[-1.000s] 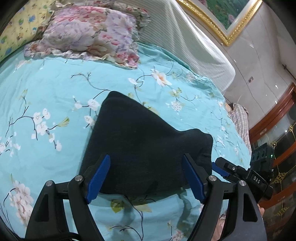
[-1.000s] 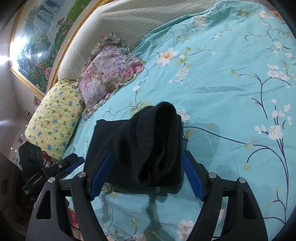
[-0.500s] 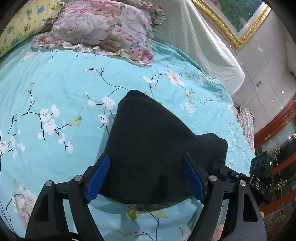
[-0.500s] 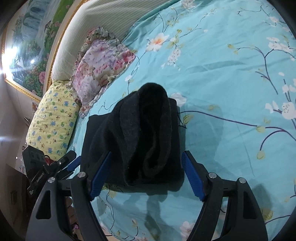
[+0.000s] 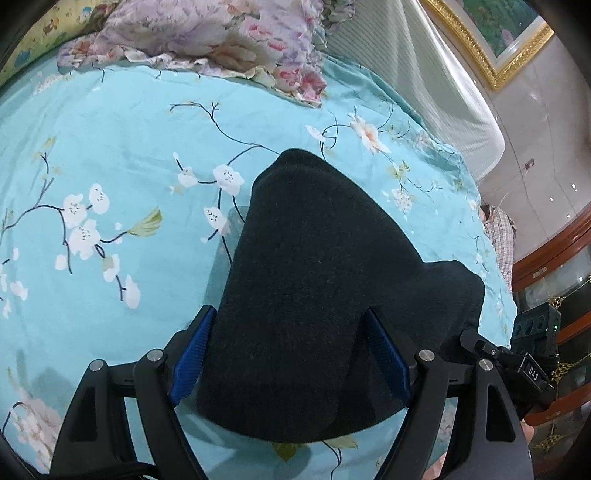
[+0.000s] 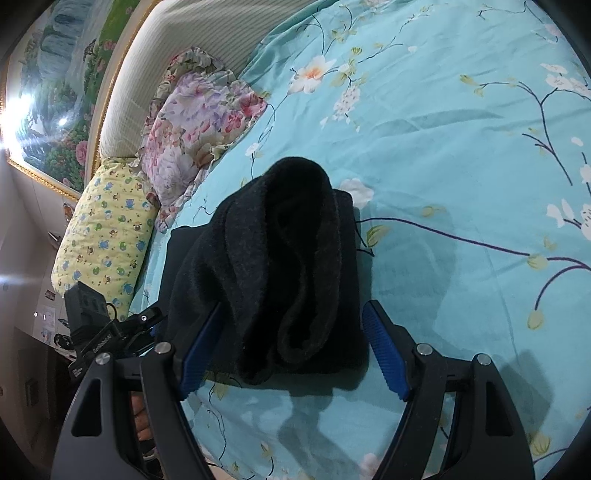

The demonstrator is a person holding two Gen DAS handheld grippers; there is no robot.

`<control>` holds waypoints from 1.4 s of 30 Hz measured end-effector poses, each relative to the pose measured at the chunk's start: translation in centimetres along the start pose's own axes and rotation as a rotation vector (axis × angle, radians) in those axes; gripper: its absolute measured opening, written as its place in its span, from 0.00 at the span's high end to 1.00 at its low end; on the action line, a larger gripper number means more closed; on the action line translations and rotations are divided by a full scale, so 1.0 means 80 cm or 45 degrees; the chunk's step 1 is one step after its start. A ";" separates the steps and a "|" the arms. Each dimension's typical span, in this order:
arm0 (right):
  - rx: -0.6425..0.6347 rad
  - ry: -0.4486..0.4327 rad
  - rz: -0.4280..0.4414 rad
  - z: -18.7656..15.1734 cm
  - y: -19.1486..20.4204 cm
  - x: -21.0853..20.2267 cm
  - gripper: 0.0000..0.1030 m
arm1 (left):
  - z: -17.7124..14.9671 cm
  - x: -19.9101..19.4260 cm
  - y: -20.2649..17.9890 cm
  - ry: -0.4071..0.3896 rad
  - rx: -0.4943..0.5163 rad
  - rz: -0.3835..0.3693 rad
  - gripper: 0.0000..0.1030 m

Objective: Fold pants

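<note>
The black pants (image 5: 314,295) lie folded into a thick bundle on the turquoise floral bedsheet (image 5: 110,147). My left gripper (image 5: 291,354) is open, its blue-padded fingers (image 5: 192,350) on either side of the bundle's near end. In the right wrist view the pants (image 6: 280,266) show a rolled, fuzzy fold on top. My right gripper (image 6: 291,350) is open, straddling the bundle's near edge from the opposite side. Each gripper also shows in the other's view: the right one (image 5: 517,362) and the left one (image 6: 110,332).
A floral pillow (image 5: 221,33) and a yellow patterned pillow (image 6: 107,229) lie at the head of the bed by the striped headboard (image 6: 192,48). A framed painting (image 6: 55,92) hangs above. A wooden cabinet (image 5: 554,266) stands past the bed's edge.
Both grippers have moved in closer over the pants, which now fill more of each view. The jaws stay open and the pants have not visibly moved.
</note>
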State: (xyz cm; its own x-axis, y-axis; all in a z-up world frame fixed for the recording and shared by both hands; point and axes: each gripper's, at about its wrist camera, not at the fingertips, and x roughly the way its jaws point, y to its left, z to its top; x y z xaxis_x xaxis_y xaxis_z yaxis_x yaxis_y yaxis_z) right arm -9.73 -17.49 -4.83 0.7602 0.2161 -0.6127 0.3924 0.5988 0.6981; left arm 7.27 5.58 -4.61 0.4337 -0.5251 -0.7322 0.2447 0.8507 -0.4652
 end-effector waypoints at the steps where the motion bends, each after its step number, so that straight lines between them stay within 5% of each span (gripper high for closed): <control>1: -0.006 0.003 -0.001 0.000 -0.001 0.002 0.25 | 0.001 0.002 0.001 0.002 -0.004 -0.004 0.21; 16: -0.007 0.014 0.035 0.003 -0.005 0.013 0.25 | 0.009 0.026 0.006 0.017 -0.055 -0.034 0.20; 31: -0.144 0.011 0.053 0.005 0.019 0.010 0.49 | 0.012 0.003 -0.001 -0.035 -0.071 -0.094 0.53; 42: -0.300 -0.002 0.114 0.022 0.077 0.007 0.56 | 0.007 -0.064 0.001 -0.157 -0.041 -0.028 0.60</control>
State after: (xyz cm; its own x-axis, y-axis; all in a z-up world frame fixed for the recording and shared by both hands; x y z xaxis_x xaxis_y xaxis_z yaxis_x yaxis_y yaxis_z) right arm -5.94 -15.06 -0.23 0.7873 0.2755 -0.5517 0.1922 0.7404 0.6440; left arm 5.58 8.35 -0.59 0.5325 -0.5349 -0.6561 0.2277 0.8370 -0.4976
